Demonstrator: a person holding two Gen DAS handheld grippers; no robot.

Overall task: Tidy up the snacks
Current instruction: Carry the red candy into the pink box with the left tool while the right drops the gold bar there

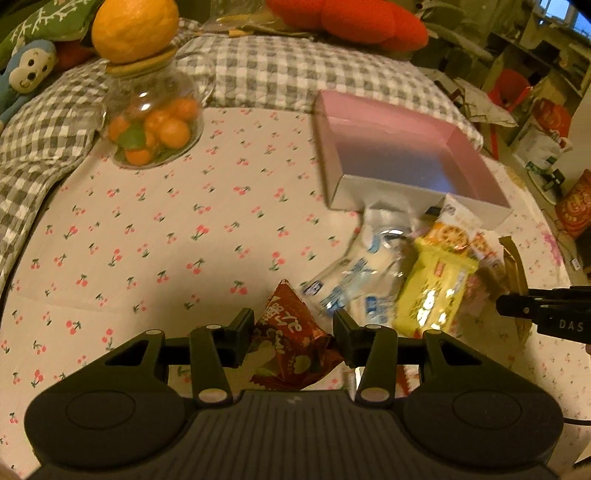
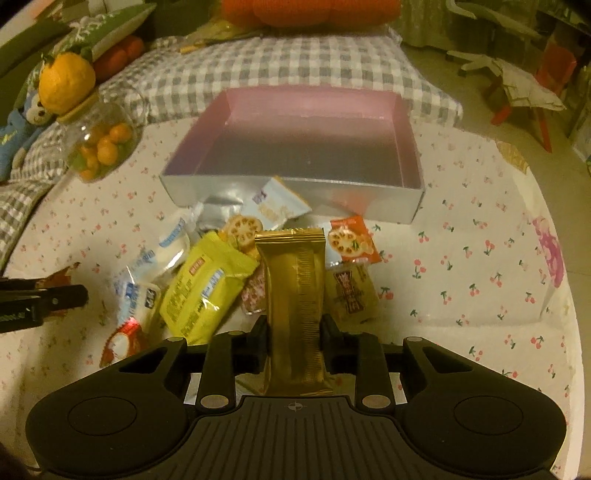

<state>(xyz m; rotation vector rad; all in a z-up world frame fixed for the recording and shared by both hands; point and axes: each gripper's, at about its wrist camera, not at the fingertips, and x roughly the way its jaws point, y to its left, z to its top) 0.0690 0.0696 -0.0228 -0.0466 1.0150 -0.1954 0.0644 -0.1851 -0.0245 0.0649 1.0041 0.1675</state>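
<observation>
Left wrist view: my left gripper [image 1: 293, 332] is clamped on a red-brown snack packet [image 1: 291, 343], whose crinkled wrapper bulges between the two pads and hangs below them. Just beyond the right finger lie a clear blue-and-white packet [image 1: 354, 280] and a yellow packet [image 1: 430, 291], touching each other; the tip of my right gripper [image 1: 517, 308] enters at the far right. Further ahead stands the open pink-lined box [image 1: 402, 177], its near wall touching the pile. Ahead and well to the left stands a clear jar [image 1: 155, 122] of small orange pieces, topped by a large orange fruit-shaped stopper [image 1: 135, 27]. Right wrist view: my right gripper [image 2: 295, 332] is closed on a gold bar wrapper [image 2: 295, 302], held upright with its sealed end pointing away from me. Immediately ahead, on either side of the bar, the remaining snacks lie in a loose heap on the cherry-print cloth [image 2: 461, 266]; how many lie beneath the heap I cannot tell in this dim light. The box sits directly beyond the heap with nothing visible inside; grey checked pillows [image 2: 295, 70] lie beyond it.
</observation>
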